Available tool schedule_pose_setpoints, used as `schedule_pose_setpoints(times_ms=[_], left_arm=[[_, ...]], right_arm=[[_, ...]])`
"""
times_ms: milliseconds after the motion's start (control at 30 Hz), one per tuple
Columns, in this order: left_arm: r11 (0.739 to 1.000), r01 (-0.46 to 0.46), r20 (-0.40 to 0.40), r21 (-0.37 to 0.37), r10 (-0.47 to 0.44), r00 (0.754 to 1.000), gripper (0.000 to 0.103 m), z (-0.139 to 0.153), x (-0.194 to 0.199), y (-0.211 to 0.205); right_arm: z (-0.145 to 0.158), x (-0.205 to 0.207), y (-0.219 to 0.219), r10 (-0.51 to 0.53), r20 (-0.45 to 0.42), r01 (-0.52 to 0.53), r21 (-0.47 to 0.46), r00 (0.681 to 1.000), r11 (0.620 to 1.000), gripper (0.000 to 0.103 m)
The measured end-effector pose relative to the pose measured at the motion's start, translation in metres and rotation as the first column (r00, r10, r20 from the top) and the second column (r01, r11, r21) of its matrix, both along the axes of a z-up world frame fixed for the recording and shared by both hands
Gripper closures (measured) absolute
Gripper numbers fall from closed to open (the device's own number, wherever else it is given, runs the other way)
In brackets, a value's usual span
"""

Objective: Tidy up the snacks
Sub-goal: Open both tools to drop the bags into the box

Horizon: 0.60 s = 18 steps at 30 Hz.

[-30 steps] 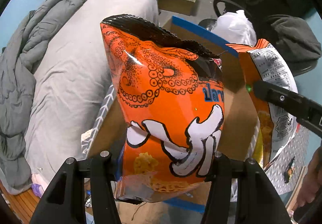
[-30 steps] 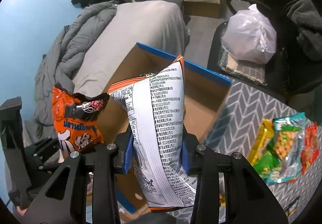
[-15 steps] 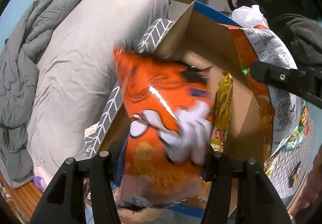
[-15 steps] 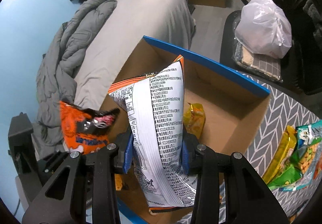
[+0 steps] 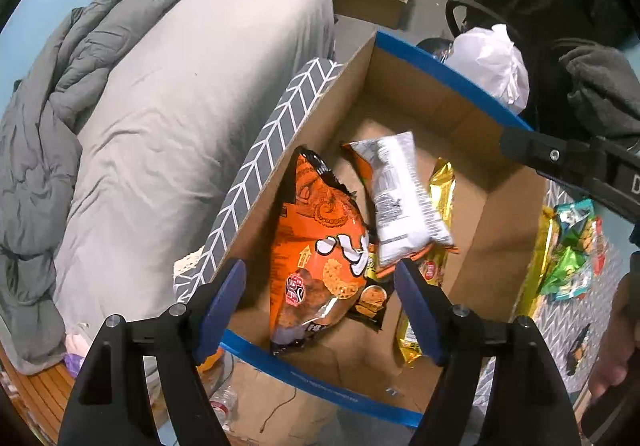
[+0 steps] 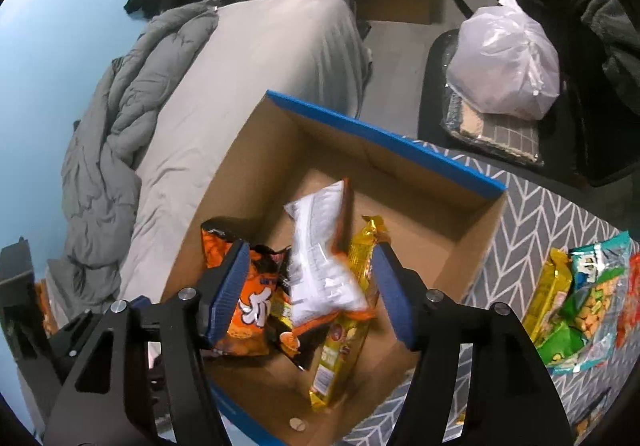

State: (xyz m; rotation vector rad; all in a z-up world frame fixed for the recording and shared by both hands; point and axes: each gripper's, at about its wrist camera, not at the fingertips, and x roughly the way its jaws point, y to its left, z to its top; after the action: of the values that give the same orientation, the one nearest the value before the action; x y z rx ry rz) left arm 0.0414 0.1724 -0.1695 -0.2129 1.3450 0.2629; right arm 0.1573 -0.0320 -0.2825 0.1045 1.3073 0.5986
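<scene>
A cardboard box (image 5: 504, 221) with blue rim (image 6: 384, 133) holds several snack bags. An orange octopus-print bag (image 5: 320, 262) leans on the box's left wall; it also shows in the right wrist view (image 6: 248, 310). A white-backed orange bag (image 5: 400, 201) is blurred in the air over the box, as the right wrist view (image 6: 320, 262) also shows. A yellow packet (image 6: 344, 334) lies on the box floor. My left gripper (image 5: 320, 302) is open and empty above the box's near edge. My right gripper (image 6: 308, 290) is open and empty above the box.
More snack packets (image 6: 580, 298) lie on the grey chevron cloth (image 6: 540, 213) right of the box. A bed with a grey duvet (image 5: 120, 105) is to the left. A chair with a white plastic bag (image 6: 504, 61) stands behind the box.
Both grippers opened and let go of their bags. The orange octopus bag dropped into the box; the white-backed bag is falling in. Both grippers now sit higher over the box.
</scene>
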Motion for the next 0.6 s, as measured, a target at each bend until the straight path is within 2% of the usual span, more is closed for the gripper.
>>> schedule_pose_setpoints(times_ms=[167,600], left_arm=[[1.0,0.0,0.017,-0.015,0.0,1.0,0.025,0.01,-0.003,-0.004],[0.997,0.048,0.029,-0.065,-0.046,0.999,0.025,0.024,-0.011,-0.043]], right_arm=[[0.01,0.001,-0.014,-0.022,0.033,0.022,-0.008,0.999,1.0,0.033],[0.028,-0.014,-0.052,-0.015,0.091,0.02,-0.055,0.996,0.998,0.033]])
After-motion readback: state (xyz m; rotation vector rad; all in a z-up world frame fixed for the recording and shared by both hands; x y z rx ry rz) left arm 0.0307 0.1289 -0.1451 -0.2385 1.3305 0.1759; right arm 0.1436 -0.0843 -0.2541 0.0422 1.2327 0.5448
